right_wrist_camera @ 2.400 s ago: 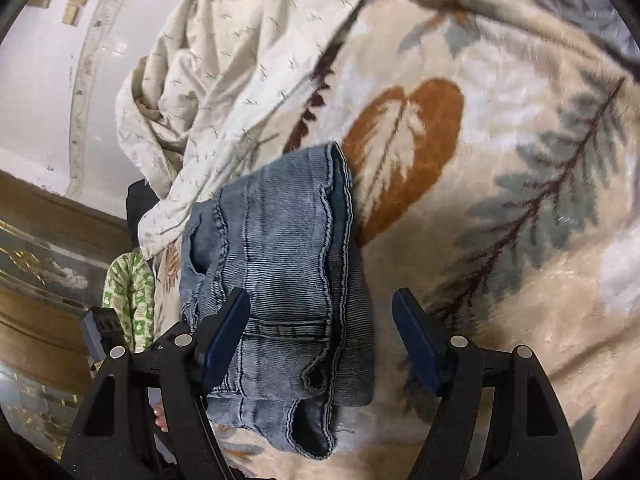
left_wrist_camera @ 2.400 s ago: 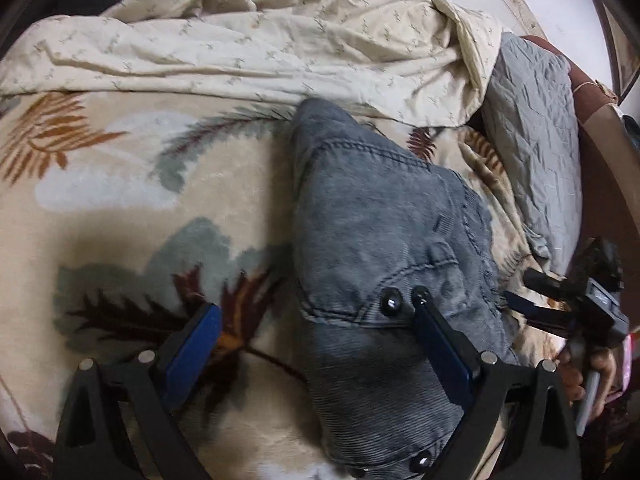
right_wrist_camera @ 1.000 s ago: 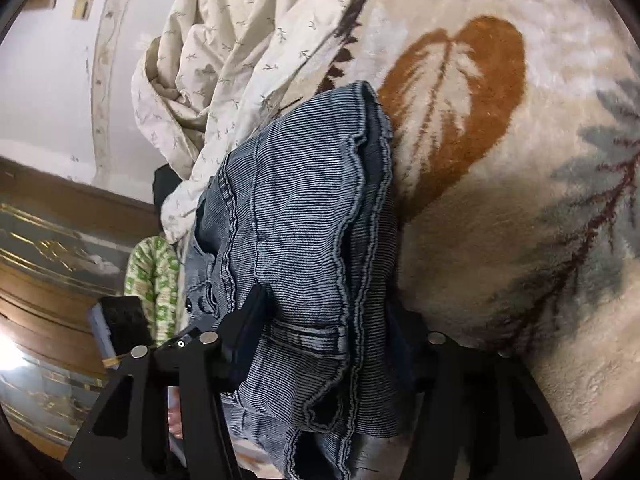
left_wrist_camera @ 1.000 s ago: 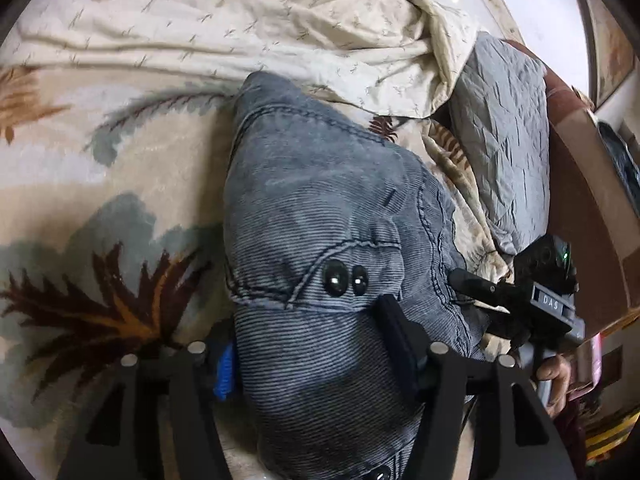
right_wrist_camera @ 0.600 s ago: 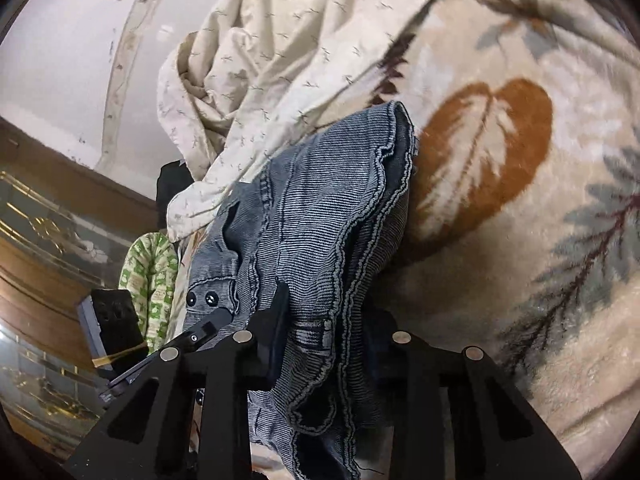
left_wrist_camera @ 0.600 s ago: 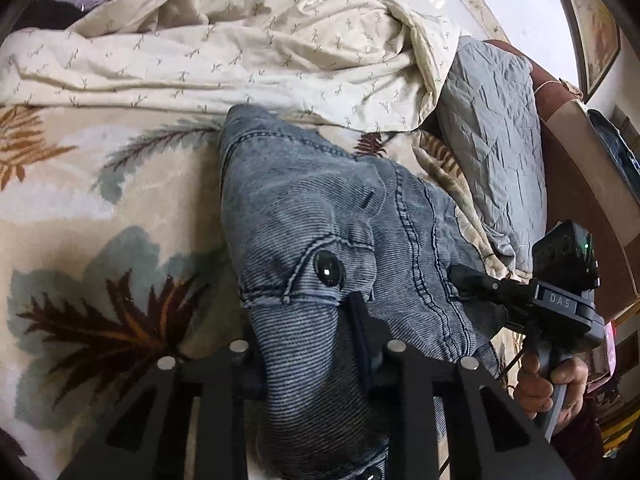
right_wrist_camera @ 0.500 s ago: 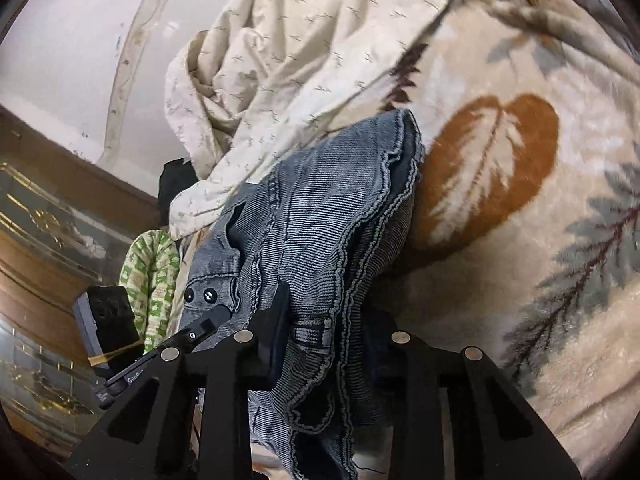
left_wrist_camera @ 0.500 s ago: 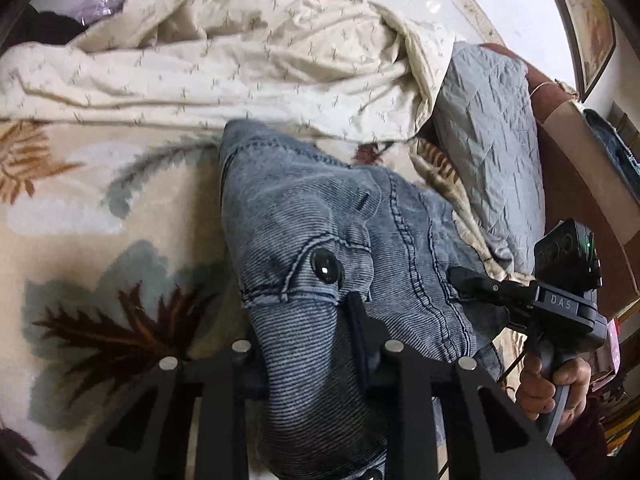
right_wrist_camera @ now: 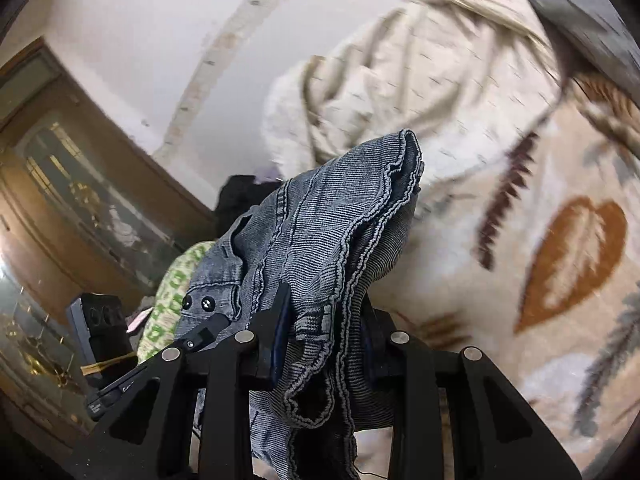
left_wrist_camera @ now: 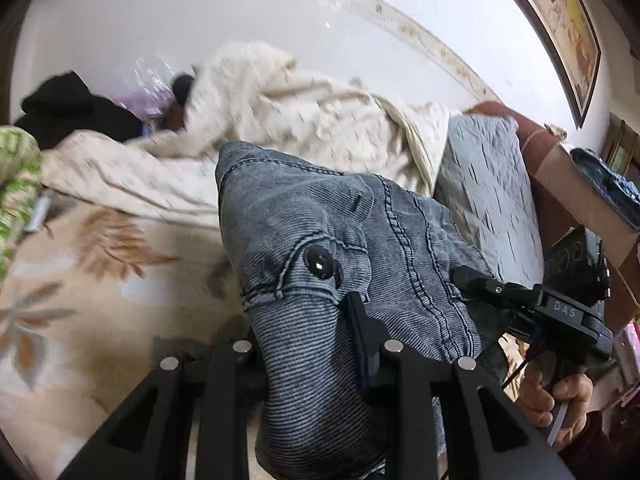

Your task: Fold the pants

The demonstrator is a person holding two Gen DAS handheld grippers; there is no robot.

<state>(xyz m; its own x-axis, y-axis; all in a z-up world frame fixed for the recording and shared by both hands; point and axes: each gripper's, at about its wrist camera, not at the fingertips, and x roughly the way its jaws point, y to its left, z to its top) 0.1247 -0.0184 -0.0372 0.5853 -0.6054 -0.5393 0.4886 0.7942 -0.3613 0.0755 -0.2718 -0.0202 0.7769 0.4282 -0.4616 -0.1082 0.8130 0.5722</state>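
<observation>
We find a bed with a leaf-patterned blanket (left_wrist_camera: 80,280), a crumpled cream sheet (left_wrist_camera: 304,120) and a grey pillow (left_wrist_camera: 492,184) behind. Since a second ago both grippers have clamped and lifted: left gripper (left_wrist_camera: 304,344) and right gripper (right_wrist_camera: 324,316) each grasp the folded denim pants (left_wrist_camera: 320,216), now raised off the blanket, presumably for carrying or another fold

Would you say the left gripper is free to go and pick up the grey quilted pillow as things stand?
Probably not: the left gripper is shut on the folded denim pants, which also hang between it and the grey quilted pillow; the right gripper grips the pants too.
</observation>
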